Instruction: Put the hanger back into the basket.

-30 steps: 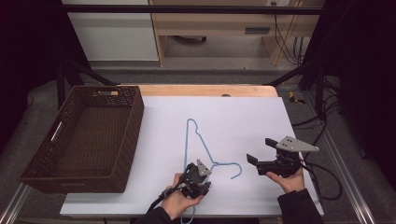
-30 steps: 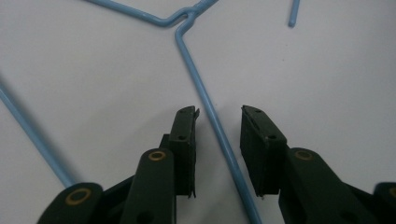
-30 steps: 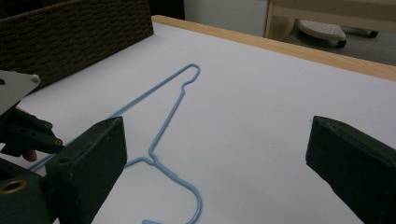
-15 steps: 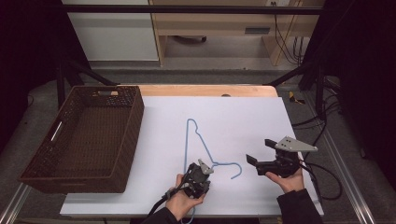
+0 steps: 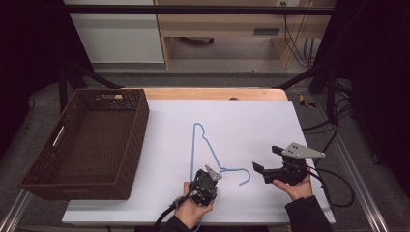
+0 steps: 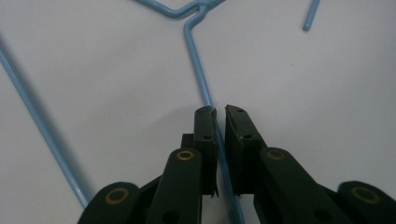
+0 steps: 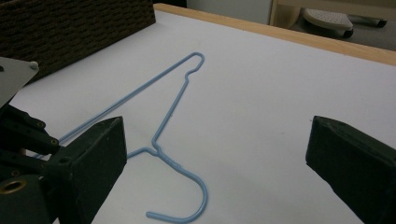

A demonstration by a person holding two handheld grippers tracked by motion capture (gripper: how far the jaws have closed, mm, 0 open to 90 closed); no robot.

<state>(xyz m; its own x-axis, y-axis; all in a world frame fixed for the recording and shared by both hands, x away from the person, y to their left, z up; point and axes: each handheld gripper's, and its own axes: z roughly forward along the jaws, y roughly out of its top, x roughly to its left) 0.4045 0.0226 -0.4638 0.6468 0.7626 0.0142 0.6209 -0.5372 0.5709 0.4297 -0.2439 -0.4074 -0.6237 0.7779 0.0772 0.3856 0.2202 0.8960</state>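
Observation:
A blue wire hanger (image 5: 193, 150) lies flat on the white table (image 5: 251, 121), its hook (image 5: 245, 178) curling to the right. My left gripper (image 5: 207, 176) sits at the hanger's near end. In the left gripper view its jaws (image 6: 220, 111) are closed on a straight run of the hanger's wire (image 6: 196, 60). My right gripper (image 5: 266, 158) is held to the right of the hook, open and empty. In the right gripper view its wide-spread jaws (image 7: 217, 135) frame the hanger (image 7: 170, 112), with the left gripper (image 7: 23, 135) at the left edge.
A dark brown wicker basket (image 5: 138, 125) stands on the table's left side, and its wall (image 7: 70, 28) also appears in the right gripper view. A wooden strip (image 5: 212, 93) runs along the table's far edge. Cables trail from both grippers toward the near edge.
The left hand has edged slightly at the hanger's near end. The hanger and the right gripper have stayed where they were.

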